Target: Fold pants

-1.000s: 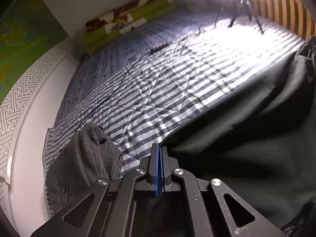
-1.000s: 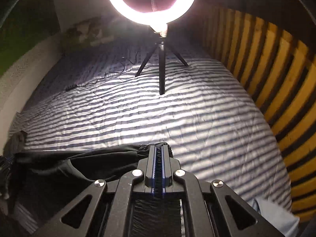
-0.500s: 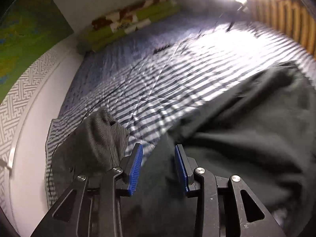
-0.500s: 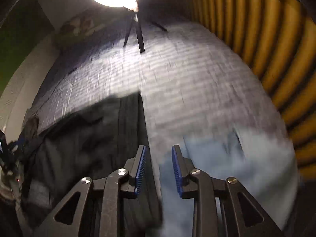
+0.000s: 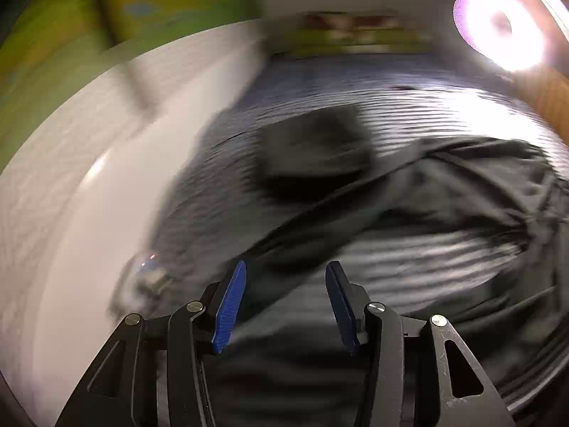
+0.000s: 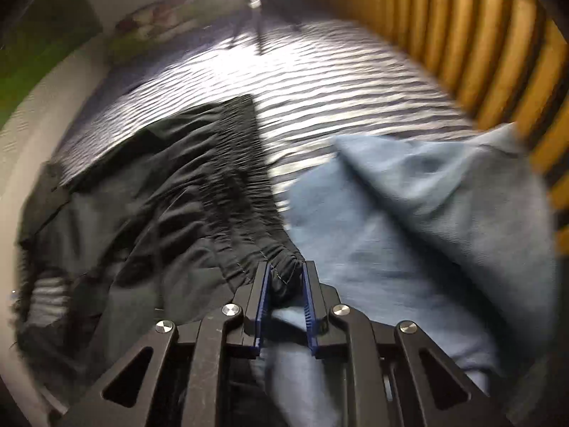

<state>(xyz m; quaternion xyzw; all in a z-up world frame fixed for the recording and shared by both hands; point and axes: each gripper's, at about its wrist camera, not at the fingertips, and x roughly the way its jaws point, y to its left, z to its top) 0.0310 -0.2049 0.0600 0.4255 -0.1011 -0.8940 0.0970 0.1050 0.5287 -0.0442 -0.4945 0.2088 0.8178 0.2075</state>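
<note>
Both grippers have swung since a second ago, when each was clenched on the pants; the left gripper point(image 5: 285, 299) now stands wide apart with nothing between its blue pads, the dark pants point(image 5: 444, 185) lying rumpled on the striped bed point(image 5: 409, 106) ahead and beneath it. On the other side, the right gripper point(image 6: 285, 288) has closed partway around a bunched corner of the pants' point(image 6: 185, 192) elastic waistband, pads touching the fabric. A blue garment point(image 6: 426, 220) lies just beside, to the right.
</note>
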